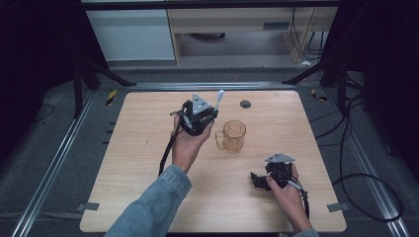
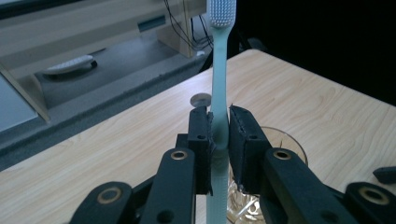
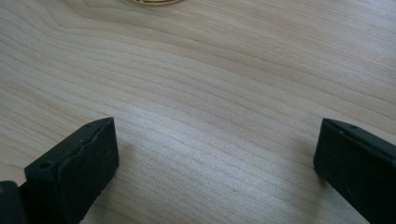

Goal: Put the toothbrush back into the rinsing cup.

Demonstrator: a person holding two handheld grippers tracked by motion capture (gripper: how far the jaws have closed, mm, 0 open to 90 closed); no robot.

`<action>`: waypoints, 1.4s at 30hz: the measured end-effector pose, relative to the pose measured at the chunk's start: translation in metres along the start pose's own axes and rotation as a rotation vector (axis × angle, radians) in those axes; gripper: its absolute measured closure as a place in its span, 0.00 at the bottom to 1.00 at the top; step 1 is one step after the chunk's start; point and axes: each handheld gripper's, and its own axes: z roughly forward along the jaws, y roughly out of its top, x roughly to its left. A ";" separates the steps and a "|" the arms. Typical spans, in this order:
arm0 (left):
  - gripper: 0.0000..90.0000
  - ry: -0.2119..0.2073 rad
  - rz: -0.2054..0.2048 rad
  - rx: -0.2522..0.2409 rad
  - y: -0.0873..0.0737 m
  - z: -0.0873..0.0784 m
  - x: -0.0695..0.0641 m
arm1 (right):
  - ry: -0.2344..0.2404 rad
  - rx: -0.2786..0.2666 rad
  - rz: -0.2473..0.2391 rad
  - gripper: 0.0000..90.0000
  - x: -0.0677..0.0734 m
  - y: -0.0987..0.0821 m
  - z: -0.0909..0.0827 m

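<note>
Step in hand: a toothbrush (image 2: 219, 84) is being carried by the left gripper (image 2: 219, 135), judged to be on its way into the cup (image 1: 233, 136).
Left jaws: they are being kept clenched on the toothbrush handle, one pad on each side, so the brush is being grasped and not merely rested between them.
Toothbrush: it is being held upright between the left jaws, its bristle head well above the jaw tips and its lower handle running down below them.
Cup: the amber glass cup is being seen just behind and below the left jaws in the left gripper view, slightly to the side of the right-hand jaw; in the high view it is standing just beside the gripper.
Right jaws: the right gripper (image 1: 262, 180) is being held released, its jaws standing wide apart with bare surface (image 3: 201, 93) between them and nothing being grasped.
Doing it well: the handle's lower end is best being centred over the cup mouth before anything is lowered; the grip is best being kept firm until that end is inside the rim.
Risk: the cup is judged light enough to be tipped if its rim is being struck by the handle or a jaw.
Release: the jaws are best being opened only once the brush is being borne by the cup wall.
</note>
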 end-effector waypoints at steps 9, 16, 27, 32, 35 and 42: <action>0.88 -0.004 0.005 -0.100 -0.006 -0.003 -0.003 | 0.007 0.003 -0.004 0.00 0.001 0.000 0.000; 0.88 0.004 -0.016 -0.162 -0.013 -0.004 -0.003 | 0.014 0.002 -0.011 0.00 0.001 0.000 0.000; 0.88 -0.003 -0.034 -0.243 -0.020 -0.001 -0.007 | 0.020 0.003 -0.018 0.00 0.001 0.000 0.000; 0.88 -0.002 -0.026 -0.268 -0.022 0.000 -0.008 | 0.021 0.003 -0.019 0.00 0.002 0.000 0.000; 0.88 -0.002 -0.019 -0.287 -0.022 0.000 -0.008 | 0.023 0.004 -0.021 0.01 0.002 0.000 0.000; 0.88 -0.002 -0.046 -0.334 -0.028 0.002 -0.001 | 0.026 0.003 -0.026 0.01 0.002 0.000 0.000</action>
